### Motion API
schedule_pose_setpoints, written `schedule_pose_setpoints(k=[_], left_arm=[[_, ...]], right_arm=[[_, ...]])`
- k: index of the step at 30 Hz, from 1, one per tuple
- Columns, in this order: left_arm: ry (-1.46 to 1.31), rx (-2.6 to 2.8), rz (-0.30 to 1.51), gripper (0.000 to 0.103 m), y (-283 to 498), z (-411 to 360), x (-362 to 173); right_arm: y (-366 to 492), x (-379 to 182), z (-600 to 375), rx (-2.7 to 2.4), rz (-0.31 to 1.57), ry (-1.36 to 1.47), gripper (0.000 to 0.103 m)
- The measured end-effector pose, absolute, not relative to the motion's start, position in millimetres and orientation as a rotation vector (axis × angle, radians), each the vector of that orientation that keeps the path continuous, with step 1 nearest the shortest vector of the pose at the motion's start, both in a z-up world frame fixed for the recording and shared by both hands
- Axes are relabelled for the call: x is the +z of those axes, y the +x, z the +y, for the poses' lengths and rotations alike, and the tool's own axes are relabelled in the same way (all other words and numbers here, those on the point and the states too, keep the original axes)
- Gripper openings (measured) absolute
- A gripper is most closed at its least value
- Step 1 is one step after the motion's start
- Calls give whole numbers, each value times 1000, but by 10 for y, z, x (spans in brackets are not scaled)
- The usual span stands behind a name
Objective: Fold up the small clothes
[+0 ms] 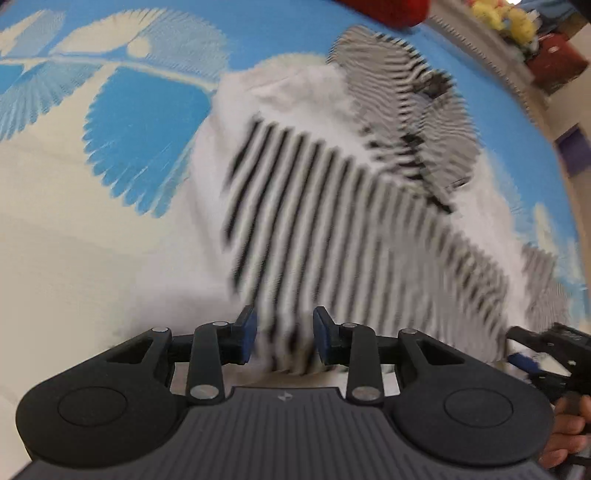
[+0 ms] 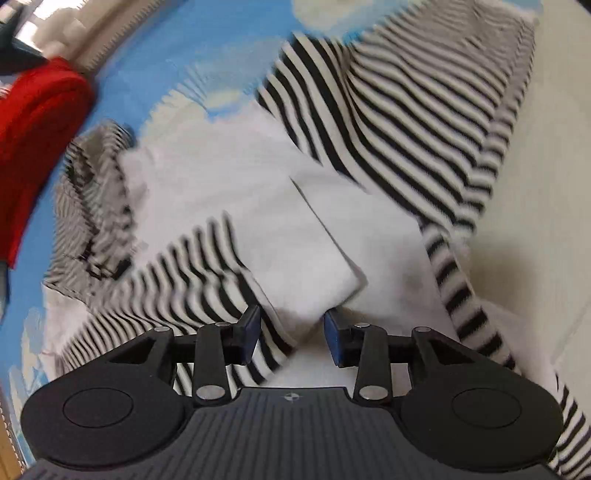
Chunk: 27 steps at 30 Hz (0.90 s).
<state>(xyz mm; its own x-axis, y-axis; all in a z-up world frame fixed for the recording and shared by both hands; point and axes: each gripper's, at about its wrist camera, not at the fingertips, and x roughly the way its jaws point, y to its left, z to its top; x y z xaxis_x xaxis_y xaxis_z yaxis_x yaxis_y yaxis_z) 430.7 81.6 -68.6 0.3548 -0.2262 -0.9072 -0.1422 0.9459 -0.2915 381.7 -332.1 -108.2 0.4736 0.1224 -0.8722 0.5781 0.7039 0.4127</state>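
A small black-and-white striped garment [image 1: 332, 206] with white panels lies partly folded on a blue and cream leaf-patterned mat [image 1: 147, 122]. My left gripper [image 1: 284, 336] hovers low over the garment's near edge. Its jaws stand apart, and blurred striped cloth shows in the gap without being pinched. In the right wrist view the same garment [image 2: 406, 110] spreads ahead, with a white folded flap [image 2: 280, 229] in the middle. My right gripper [image 2: 291, 338] is open just above that flap's near corner, and cloth lies under the gap. The right gripper [image 1: 543, 350] also shows at the left wrist view's right edge.
A red cloth item [image 2: 33, 140] lies at the mat's far left edge, also seen as a red patch [image 1: 384, 11] at the top. Yellow objects [image 1: 506, 18] and boxes sit beyond the mat. A person's hand [image 1: 569, 432] holds the right gripper.
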Motion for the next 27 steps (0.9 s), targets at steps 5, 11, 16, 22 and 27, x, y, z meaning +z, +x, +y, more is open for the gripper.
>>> schedule_pose_setpoints(k=[5, 11, 16, 22, 27], left_arm=[[-366, -27, 1322, 36, 4322, 760, -972], [-273, -25, 1174, 38, 4312, 599, -529], [-260, -113, 1112, 45, 4290, 306, -273], [-125, -191, 1082, 45, 4219, -120, -223], [-40, -227, 1079, 46, 4177, -268, -285]], right_arm=[[3800, -1174, -3439, -348, 1115, 820, 46], [3741, -982, -3536, -358, 1050, 772, 48], [3711, -815, -3735, -377, 961, 733, 48], [3623, -816, -4324, -464, 883, 721, 45], [3413, -922, -4992, -545, 812, 746, 23]])
